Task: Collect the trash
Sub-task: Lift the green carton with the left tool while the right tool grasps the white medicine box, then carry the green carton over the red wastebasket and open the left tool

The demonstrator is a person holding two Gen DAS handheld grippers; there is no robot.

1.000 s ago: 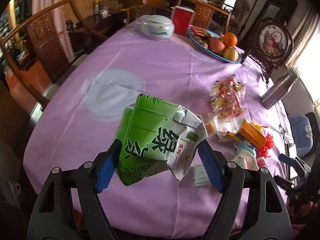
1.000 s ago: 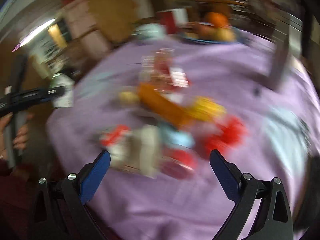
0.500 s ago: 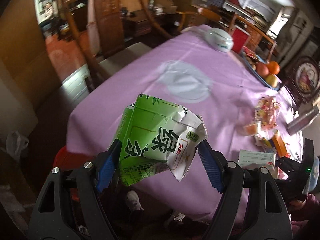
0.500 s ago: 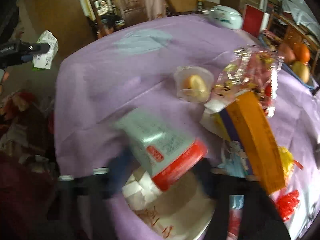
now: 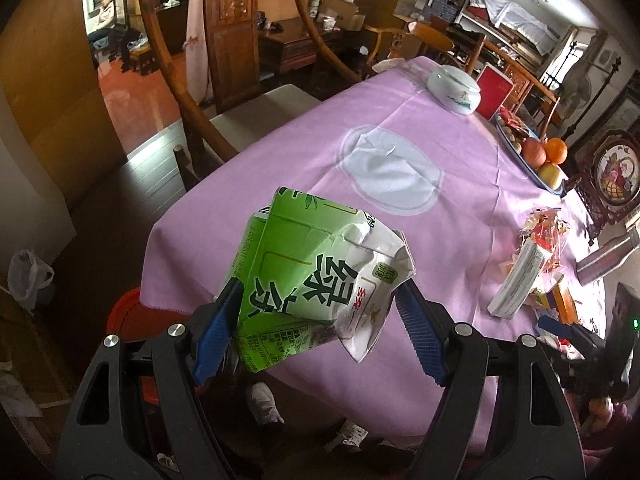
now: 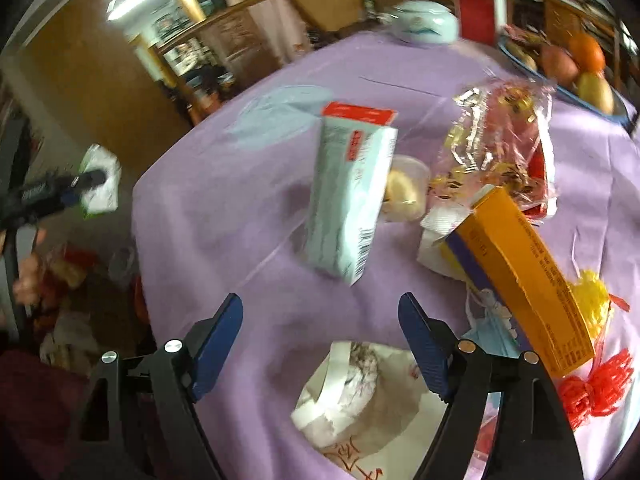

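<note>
Pinching a crumpled green-and-white drink carton (image 5: 316,276), left gripper (image 5: 316,336) holds it over the table's edge — one item collected. Right gripper (image 6: 320,340), jaws opening, empty (blurred pale red-capped box (image 6: 352,192) beyond). Remaining on the purple tablecloth (image 6: 240,208) — orange cardboard box (image 6: 524,276), crinkled sweet wrappers (image 6: 496,148).

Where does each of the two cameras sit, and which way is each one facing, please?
Left wrist: on the left hand-held gripper, looking down along its fingers, shut on a green carton, across the table edge to a chair; a shoe shows below.
Right wrist: on the right hand-held gripper, its jaws opening and empty, facing the table's litter: a white box, an orange box; a hand at left.
Shared: carton, white box, fruit plate, bowl.
</note>
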